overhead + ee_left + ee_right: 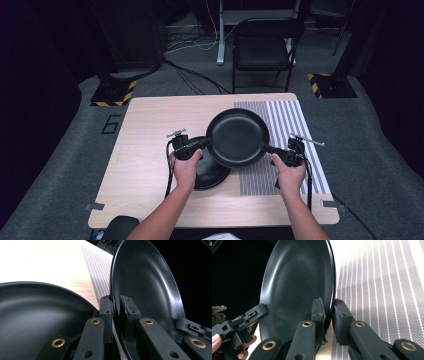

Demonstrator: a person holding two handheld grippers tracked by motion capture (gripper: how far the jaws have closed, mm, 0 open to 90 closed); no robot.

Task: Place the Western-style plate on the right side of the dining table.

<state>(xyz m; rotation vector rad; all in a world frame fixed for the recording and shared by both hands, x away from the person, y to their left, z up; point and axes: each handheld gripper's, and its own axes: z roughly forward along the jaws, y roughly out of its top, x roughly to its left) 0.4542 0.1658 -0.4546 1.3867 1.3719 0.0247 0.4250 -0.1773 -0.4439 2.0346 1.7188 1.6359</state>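
In the high view a black plate [238, 137] sits at the centre of the frame, lifted above the wooden bench [150, 125] and gripped at opposite edges by both tools. The left hand-held gripper [202, 143] pinches the plate's left rim, and the right hand-held gripper [265, 148] pinches its right rim; each is clenched on the plate, with the rim squeezed between the pads. Under the held plate's lower left part, a second black plate [210, 172] rests on the bench, partly covered by it. A striped grey mat [292, 122] lies on the right side of the bench, and the held plate overlaps its left edge. In the left gripper view the held plate [145, 285] stands on edge right of centre, its rim caught between the two black jaws at the bottom middle, while the resting plate [37, 317] spreads across the lower left and the mat [98, 275] shows in the upper middle. In the right gripper view the held plate [297, 285] rises left of centre, with the mat [382, 290] on the right and the left hand-held gripper [263, 310] gripping the far rim at the lower left. A dark chair [262, 47] stands on the floor at the top of the high view.
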